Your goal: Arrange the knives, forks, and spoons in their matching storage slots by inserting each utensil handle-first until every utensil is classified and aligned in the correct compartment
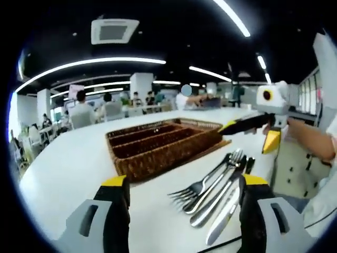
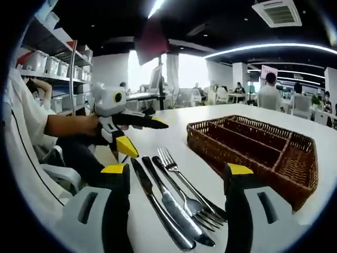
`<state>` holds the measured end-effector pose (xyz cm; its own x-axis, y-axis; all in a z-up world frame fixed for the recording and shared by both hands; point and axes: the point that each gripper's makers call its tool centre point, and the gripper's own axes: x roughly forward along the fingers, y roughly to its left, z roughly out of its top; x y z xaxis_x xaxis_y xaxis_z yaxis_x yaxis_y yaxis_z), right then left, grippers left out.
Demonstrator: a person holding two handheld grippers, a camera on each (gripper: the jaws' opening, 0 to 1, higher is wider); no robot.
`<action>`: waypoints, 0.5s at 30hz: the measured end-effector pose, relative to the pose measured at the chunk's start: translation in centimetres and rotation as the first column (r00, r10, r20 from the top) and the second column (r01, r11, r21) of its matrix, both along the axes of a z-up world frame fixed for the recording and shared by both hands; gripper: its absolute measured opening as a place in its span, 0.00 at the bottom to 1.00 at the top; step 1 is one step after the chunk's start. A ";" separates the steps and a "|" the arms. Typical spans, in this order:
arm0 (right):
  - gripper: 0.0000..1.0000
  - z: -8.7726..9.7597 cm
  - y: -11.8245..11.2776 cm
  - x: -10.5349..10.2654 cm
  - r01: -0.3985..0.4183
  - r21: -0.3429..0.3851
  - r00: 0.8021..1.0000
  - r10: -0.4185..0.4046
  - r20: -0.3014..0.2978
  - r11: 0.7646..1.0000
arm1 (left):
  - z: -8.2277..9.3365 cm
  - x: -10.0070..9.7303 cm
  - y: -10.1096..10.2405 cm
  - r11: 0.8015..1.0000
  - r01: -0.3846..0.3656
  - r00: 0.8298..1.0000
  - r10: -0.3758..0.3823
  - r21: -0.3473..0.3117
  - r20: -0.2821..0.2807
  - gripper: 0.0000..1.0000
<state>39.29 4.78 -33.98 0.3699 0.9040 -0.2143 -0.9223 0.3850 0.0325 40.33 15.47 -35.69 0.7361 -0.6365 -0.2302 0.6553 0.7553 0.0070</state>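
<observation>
Left gripper: fingers spread wide, nothing between them, low over the white bench. Right gripper: fingers also apart and empty; it shows too in the left gripper view, off to the right past the cutlery, jaws parted. The left gripper likewise shows in the right gripper view, held by a person's hand.

Cutlery lies loose on the bench in one tight bunch, just in front of both grippers. All bright polished steel, lying roughly parallel and touching or overlapping. Knives: two seen in the right gripper view, long plain blades side by side. Forks: at least two, laid head to tail, one with tines toward the camera and one with tines away. In the left gripper view the forks fan tines toward the camera, a knife nearest the right finger. Spoons: cannot pick any out.

Beyond the cutlery, near it but apart: basket, brown woven wicker, rectangular, split into long parallel slots with one cross slot at an end. Slots look empty. Same basket sits right of the cutlery in the right gripper view.
</observation>
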 end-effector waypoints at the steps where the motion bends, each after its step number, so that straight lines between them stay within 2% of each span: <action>1: 0.71 0.1 0.1 0.2 -0.001 -0.001 1.000 0.001 0.000 1.000 | -0.1 -0.1 0.0 1.000 0.000 1.000 0.000 0.001 -0.004 0.86; 9: 0.62 -0.3 1.1 0.5 -0.036 -0.055 0.999 0.036 -0.006 0.998 | -0.6 -0.5 -0.2 1.000 -0.011 1.000 0.011 0.011 0.006 0.89; 12: 0.53 -0.9 1.3 0.5 -0.053 -0.109 0.999 0.054 0.004 0.993 | -0.8 -0.5 -0.3 1.000 -0.013 1.000 0.013 0.008 0.003 0.89; 15: 0.50 -1.4 1.9 0.8 -0.061 -0.150 0.998 0.064 0.015 0.987 | -1.2 -0.5 -0.5 1.000 -0.006 1.000 0.006 0.000 -0.010 0.90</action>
<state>40.14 6.67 -35.35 0.3191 0.8839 -0.3419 -0.9446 0.3257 -0.0395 39.80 14.99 -36.85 0.7377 -0.6320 -0.2374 0.6507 0.7593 0.0005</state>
